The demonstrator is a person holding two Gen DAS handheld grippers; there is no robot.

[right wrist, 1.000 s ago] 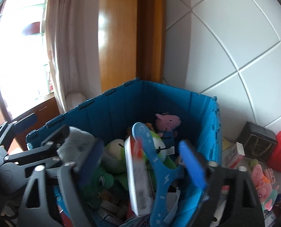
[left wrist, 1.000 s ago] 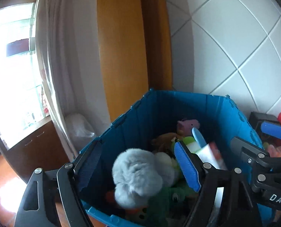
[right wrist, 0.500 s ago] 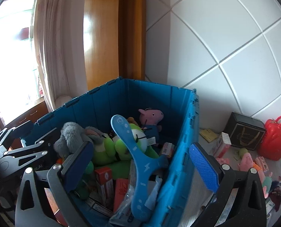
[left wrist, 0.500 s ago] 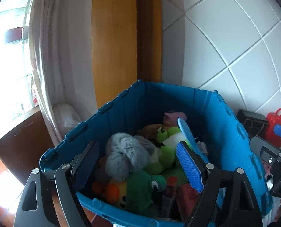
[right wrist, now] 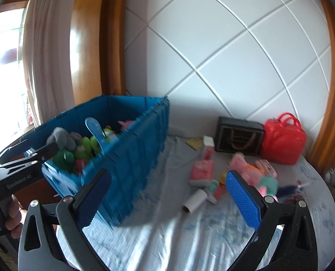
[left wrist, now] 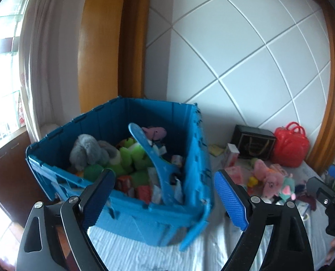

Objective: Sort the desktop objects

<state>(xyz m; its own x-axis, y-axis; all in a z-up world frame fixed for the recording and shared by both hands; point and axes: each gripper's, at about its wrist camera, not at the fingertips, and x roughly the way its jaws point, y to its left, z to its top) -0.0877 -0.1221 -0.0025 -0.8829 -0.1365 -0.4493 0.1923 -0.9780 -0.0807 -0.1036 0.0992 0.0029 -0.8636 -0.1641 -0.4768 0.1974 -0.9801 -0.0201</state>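
A blue plastic crate stands on the cloth-covered table, full of plush toys, small boxes and a blue plastic hanger-like piece. A grey plush lies at its left side. My left gripper is open and empty, in front of the crate's near wall. My right gripper is open and empty, over the table to the crate's right. Loose items lie on the table: a pink plush, a pink box, a white roll.
A black gift bag and a red handbag stand against the white panelled wall. A white and pink carton stands near them. The table has a pale blue cloth. A curtain and window are at the left.
Both grippers have drawn back from above the crate and swung right. The grey plush and the hanger piece they were around now lie in the crate. The table's loose items have come into view.
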